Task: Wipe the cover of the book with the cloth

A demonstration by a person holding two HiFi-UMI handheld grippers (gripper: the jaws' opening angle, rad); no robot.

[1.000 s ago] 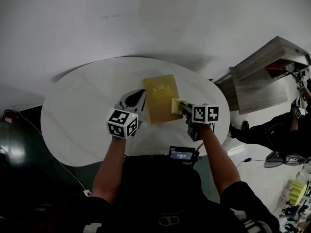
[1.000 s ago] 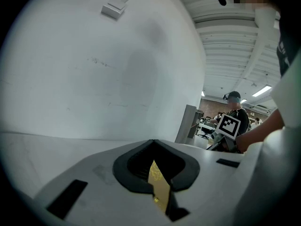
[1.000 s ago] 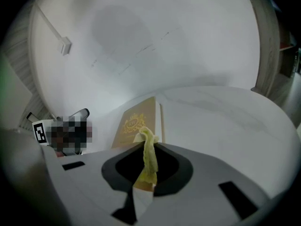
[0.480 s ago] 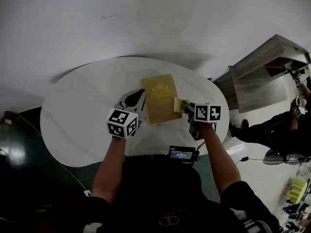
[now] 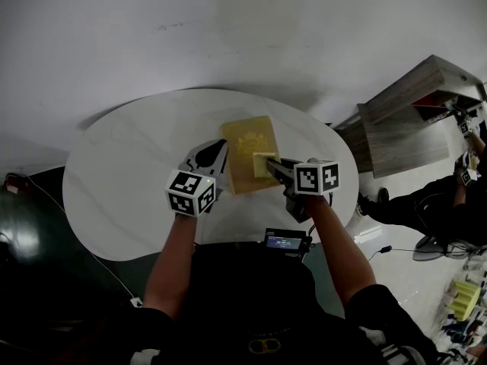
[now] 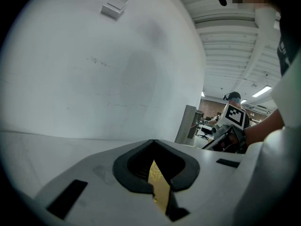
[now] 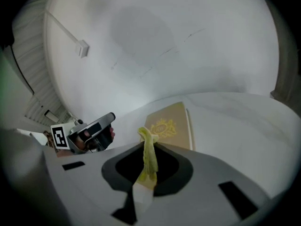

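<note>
On the round white counter (image 5: 114,173) the book (image 5: 245,144) lies flat, far of centre. The left claw (image 5: 219,158) rests at its left edge, jaws all but together, only a sliver of cover showing between them. The cloth (image 5: 262,164) is clamped in the right claw (image 5: 268,166) and sits on the near right part of the cover, so wiping looks under way; how much is already wiped cannot be told, and the far half likely remains.
</note>
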